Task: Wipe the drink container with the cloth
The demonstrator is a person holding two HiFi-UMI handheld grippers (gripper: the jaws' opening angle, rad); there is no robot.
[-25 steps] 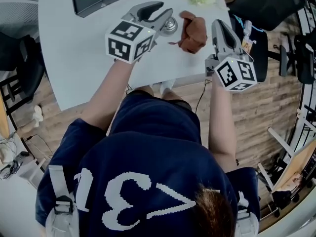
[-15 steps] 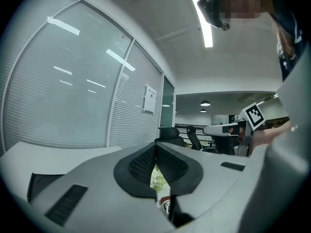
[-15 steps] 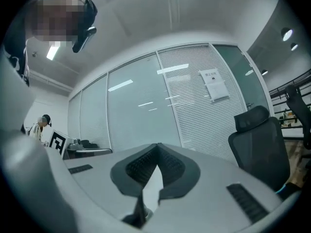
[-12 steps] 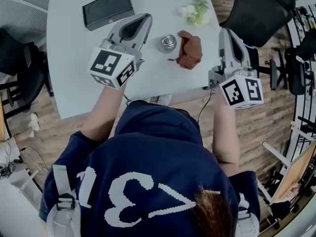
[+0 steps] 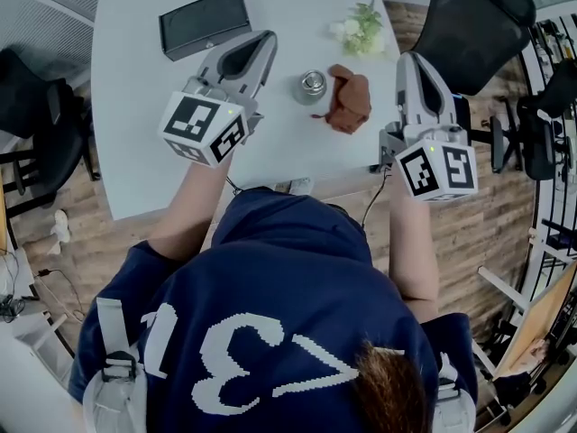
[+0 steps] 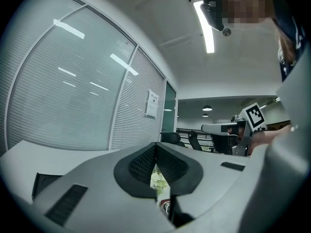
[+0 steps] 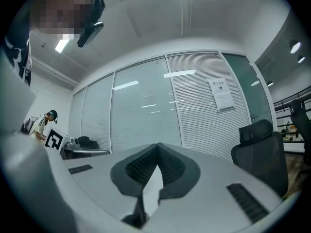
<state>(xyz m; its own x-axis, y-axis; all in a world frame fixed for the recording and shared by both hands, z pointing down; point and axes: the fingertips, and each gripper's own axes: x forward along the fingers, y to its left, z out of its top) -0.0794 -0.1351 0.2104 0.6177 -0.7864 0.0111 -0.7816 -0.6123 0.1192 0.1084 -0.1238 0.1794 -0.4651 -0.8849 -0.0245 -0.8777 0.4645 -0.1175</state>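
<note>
While both grippers hang level above the white table point(image 5: 135, 133), the head view shows the left gripper point(image 5: 261, 40) over the table's left half. Its fingers are pressed together on nothing and aim at the far edge. The right gripper point(image 5: 410, 59) hangs over the right edge, likewise closed and empty. Between them, right of the table's middle, stands the small metal drink container point(image 5: 312, 85). The crumpled brown cloth point(image 5: 349, 99) lies just beside it toward the right edge; whether they touch I cannot tell. A black box point(image 5: 206, 23) lies near the far left corner, and a sprig of flowers point(image 5: 361, 27) near the far right corner.

Seen from the left gripper view, the ribbed pads meet at their tips. Through the slit below them show the flowers and the container's top. The right gripper appears off to the right, and a glass wall point(image 6: 73, 106) to the left.

Seen from the right gripper view, the jaws are also together, gripping nothing. An office chair point(image 7: 257, 154) stands to the right, and the left gripper shows at far left.
</note>
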